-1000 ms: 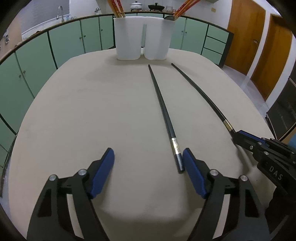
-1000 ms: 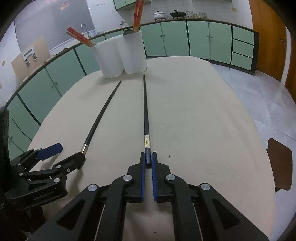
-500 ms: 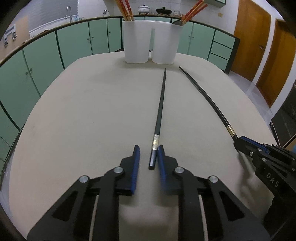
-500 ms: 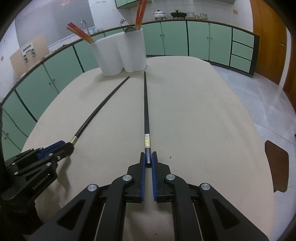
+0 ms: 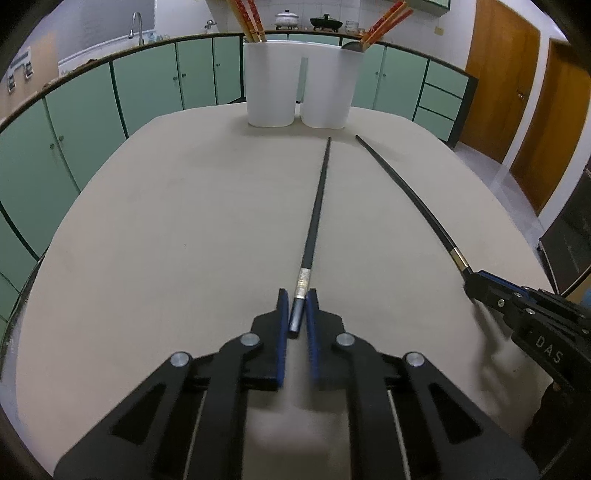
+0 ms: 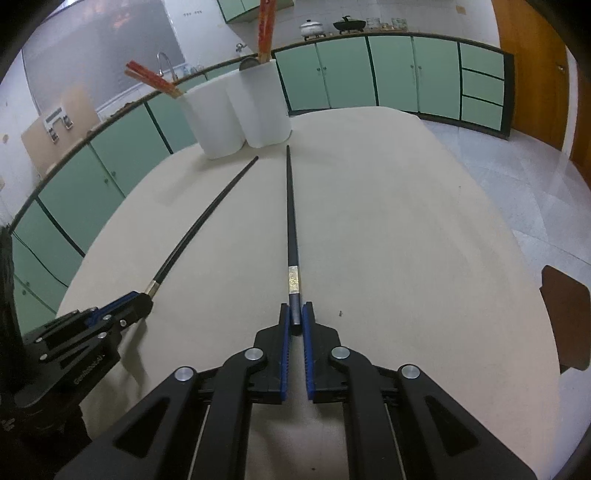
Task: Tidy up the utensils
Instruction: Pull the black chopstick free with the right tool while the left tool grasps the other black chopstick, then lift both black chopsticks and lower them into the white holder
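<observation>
Two long black chopsticks lie on the beige table (image 5: 177, 229), pointing toward a white two-cup utensil holder (image 5: 271, 85) at the far edge. My left gripper (image 5: 297, 306) is shut on the near end of the left chopstick (image 5: 316, 218), just behind its silver band. In the same way, my right gripper (image 6: 295, 314) is shut on the end of the right chopstick (image 6: 291, 221). Each view shows the other gripper: the right gripper (image 5: 476, 284) on its chopstick (image 5: 406, 192), the left gripper (image 6: 140, 301) on its chopstick (image 6: 199, 229). Red chopsticks (image 5: 247, 14) stand in the holder (image 6: 264, 107).
Green cabinets (image 5: 147, 85) ring the table's far and left sides. Wooden doors (image 5: 495, 74) are at the right. A brown chair seat (image 6: 565, 317) sits off the table's right edge. A spoon bowl (image 5: 352, 46) shows in the holder's right cup.
My left gripper swung over the left chopstick's end and its wide-open jaws closed onto it. The right gripper stayed shut on its chopstick.
</observation>
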Motion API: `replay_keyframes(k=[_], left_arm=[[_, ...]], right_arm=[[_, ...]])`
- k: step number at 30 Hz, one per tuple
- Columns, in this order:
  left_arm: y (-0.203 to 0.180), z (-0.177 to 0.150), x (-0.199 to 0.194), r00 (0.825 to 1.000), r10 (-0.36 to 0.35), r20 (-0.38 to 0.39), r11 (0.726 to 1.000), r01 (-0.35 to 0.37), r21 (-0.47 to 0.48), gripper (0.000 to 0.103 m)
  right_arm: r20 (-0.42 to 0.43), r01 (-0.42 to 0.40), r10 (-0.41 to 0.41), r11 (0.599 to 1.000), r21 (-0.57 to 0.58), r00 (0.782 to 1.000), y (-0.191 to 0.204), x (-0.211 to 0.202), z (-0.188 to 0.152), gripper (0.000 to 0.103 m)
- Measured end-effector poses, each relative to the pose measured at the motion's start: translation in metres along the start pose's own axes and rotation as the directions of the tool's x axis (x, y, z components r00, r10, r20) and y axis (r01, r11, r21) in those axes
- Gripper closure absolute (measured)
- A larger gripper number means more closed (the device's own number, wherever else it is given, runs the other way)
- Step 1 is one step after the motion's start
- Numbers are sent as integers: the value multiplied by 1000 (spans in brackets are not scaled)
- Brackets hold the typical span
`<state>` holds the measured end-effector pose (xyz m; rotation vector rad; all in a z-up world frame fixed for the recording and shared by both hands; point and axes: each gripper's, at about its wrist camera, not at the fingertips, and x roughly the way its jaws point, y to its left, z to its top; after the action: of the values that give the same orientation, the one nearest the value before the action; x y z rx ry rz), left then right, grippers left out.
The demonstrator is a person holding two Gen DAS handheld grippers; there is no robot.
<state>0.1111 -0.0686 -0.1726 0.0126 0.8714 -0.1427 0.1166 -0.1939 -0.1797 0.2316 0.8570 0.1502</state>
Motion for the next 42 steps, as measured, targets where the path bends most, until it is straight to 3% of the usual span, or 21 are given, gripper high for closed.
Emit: replay_keyframes(k=[7,14,23,27,36,42], left_arm=[[4,5,-12,1000,-21,10,1000,21,-3,97],[5,33,-60,995,-20,102,998,14,55,97],[16,82,-120,963,-47,266,997,29,70,97],[20,109,-130,951,-84,299,996,67,66,97],[18,148,-130,939,-130,319,989,100,109,97],[15,162,-128,933,-154,325,985,121,122,97]], right_arm=[[39,50,-48,997,-53,998,9,-14,2,97],[121,54,-44,995,-83,992,13,-47,26,97],[232,45,-10,988,-146,973,25,-92,70,97],[257,23,21,986,-167,966,30,-106,96,97],[221,-23,76,972,-232,972,43,-114,159,97],[197,-51,106,963,-264,975,50,-117,181,97]])
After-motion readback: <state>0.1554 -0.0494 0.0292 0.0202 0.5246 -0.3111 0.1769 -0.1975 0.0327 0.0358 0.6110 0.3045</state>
